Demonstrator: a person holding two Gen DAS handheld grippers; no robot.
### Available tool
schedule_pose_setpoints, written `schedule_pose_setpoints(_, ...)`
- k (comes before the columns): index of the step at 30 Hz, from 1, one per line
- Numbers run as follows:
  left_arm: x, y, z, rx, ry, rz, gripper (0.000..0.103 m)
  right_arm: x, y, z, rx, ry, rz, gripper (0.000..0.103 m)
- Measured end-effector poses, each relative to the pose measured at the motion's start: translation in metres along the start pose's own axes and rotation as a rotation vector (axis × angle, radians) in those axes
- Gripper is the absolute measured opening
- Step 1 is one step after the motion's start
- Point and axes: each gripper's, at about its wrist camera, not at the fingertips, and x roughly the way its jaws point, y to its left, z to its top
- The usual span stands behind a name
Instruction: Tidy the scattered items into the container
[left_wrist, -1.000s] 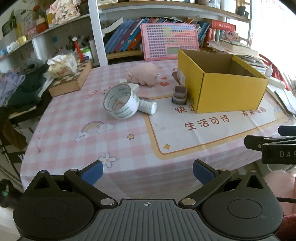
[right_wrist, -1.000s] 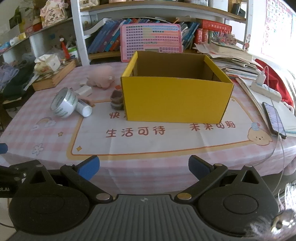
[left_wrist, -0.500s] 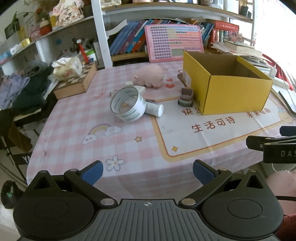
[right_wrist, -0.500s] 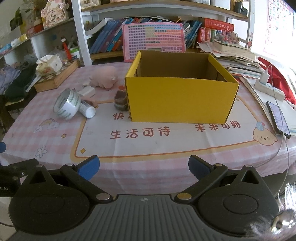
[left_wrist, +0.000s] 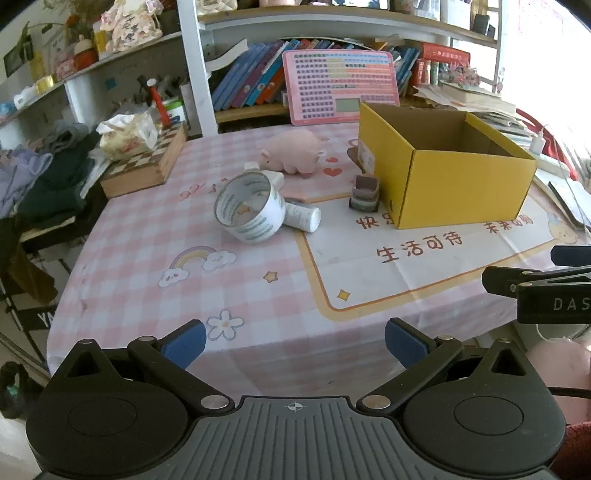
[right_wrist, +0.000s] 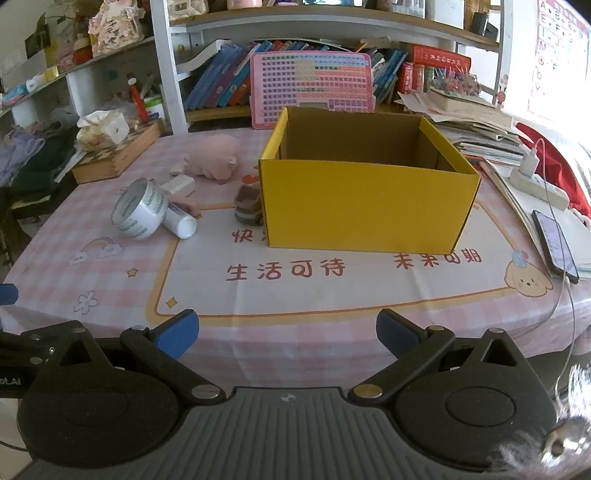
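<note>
An open yellow cardboard box (right_wrist: 369, 206) (left_wrist: 458, 184) stands on the pink checked tablecloth (left_wrist: 147, 243). To its left lie a roll of white tape (left_wrist: 249, 210) (right_wrist: 139, 211), a white tube (left_wrist: 303, 218) (right_wrist: 179, 221), a pink plush pig (left_wrist: 293, 155) (right_wrist: 214, 157), a small white block (right_wrist: 178, 184) and a stack of small grey-brown pieces (left_wrist: 364, 194) (right_wrist: 249, 208) touching the box. My left gripper (left_wrist: 293, 345) hangs open before the table's near edge, holding nothing. My right gripper (right_wrist: 286, 332) is open too, facing the box front.
A checkered wooden box (left_wrist: 146, 166) with a tissue pack sits at the back left. A pink keyboard-like board (right_wrist: 310, 88) leans against the bookshelf. At the right lie a phone (right_wrist: 554, 240), a power strip (right_wrist: 535, 182) and stacked papers. Clothes pile at far left.
Both grippers have drawn back and risen a little from the table, so the objects look smaller and farther. The jaws stay open. Nothing on the table has moved.
</note>
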Motion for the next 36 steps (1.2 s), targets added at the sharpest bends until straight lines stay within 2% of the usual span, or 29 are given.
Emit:
schedule_pose_setpoints(8, -0.001, 0.005, -0.001, -0.010, -0.004, 0.000, 0.103, 0.004, 0.006, 0.000, -0.009, 0.019, 0.003, 0.103)
schedule_pose_setpoints(12, -0.003, 0.004, -0.002, 0.021, -0.021, 0.037, 0.103, 0.004, 0.009, 0.001, -0.017, 0.022, 0.015, 0.103)
schedule_pose_setpoints(16, -0.004, 0.005, -0.002, 0.025, -0.031, 0.025, 0.103, 0.004, 0.012, 0.002, -0.019, 0.026, 0.042, 0.103)
schedule_pose_setpoints(25, -0.006, 0.019, -0.005, -0.026, -0.047, 0.022, 0.103, 0.005, 0.026, 0.006, -0.065, 0.006, 0.080, 0.101)
schedule_pose_setpoints(36, 0.001, 0.032, 0.002, -0.109, -0.062, 0.009, 0.103, 0.012, 0.038, 0.013, -0.140, 0.005, 0.106, 0.077)
